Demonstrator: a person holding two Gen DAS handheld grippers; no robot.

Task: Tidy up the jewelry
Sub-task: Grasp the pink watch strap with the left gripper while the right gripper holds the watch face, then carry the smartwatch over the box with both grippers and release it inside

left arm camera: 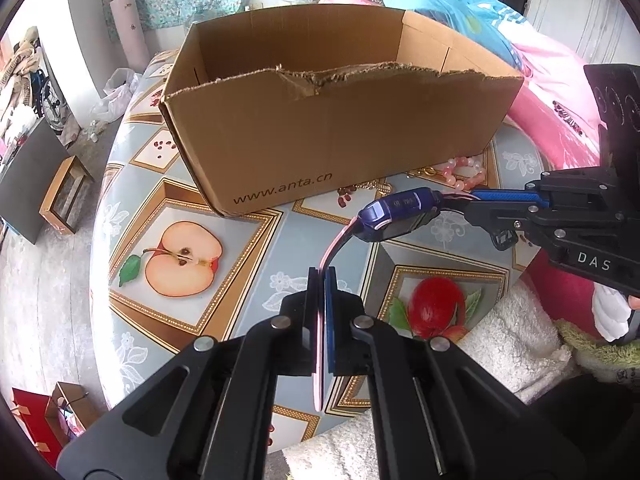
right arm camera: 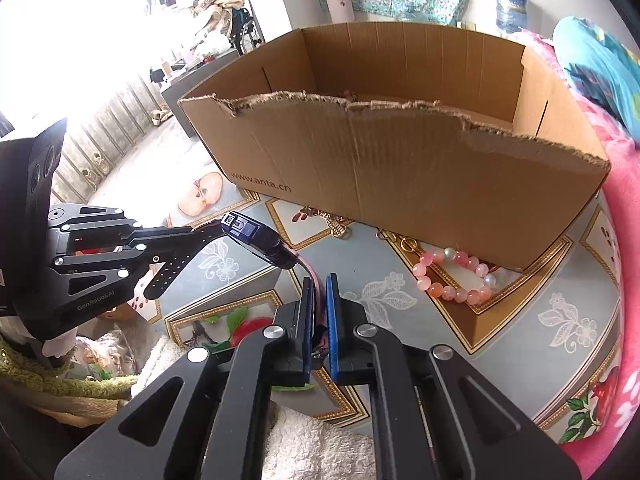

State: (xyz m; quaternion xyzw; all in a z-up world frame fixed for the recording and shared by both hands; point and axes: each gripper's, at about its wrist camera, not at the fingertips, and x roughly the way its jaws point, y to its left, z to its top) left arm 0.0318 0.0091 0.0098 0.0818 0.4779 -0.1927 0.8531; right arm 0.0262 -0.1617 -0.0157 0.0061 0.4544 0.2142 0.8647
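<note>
Both tongs are clamped on the same watch, one strap end each. Left tongs (left arm camera: 321, 280) pinch the pink strap (left arm camera: 319, 360) between the pads, with the strap running down past the pads toward the camera. Right tongs (right arm camera: 320, 286) grip the other strap end; in the left view they come in from the right edge.

The watch (left arm camera: 394, 216) has a blue-purple body, tilted, and hangs clear of the worktop (left arm camera: 256, 280) between the two tongs, just in front of the box (left arm camera: 340, 136). In the right view the watch body (right arm camera: 256, 240) sits up-left of the right pads, with the left tongs reaching in from the left.

The box is open-topped cardboard with a torn front edge and "www.anta.cn" printed on the front wall. Its inside is mostly hidden by the front wall, so I can't tell what's in it.

A pink bead bracelet (right arm camera: 456, 276) lies on the worktop against the foot of the box's front wall, right of the watch. A gold chain (right arm camera: 396, 240) is just beside it, also at the box's foot. Neither is touched by the tongs.

The worktop cloth has a fruit print. Pink bedding (left arm camera: 552, 92) lies behind the box.
</note>
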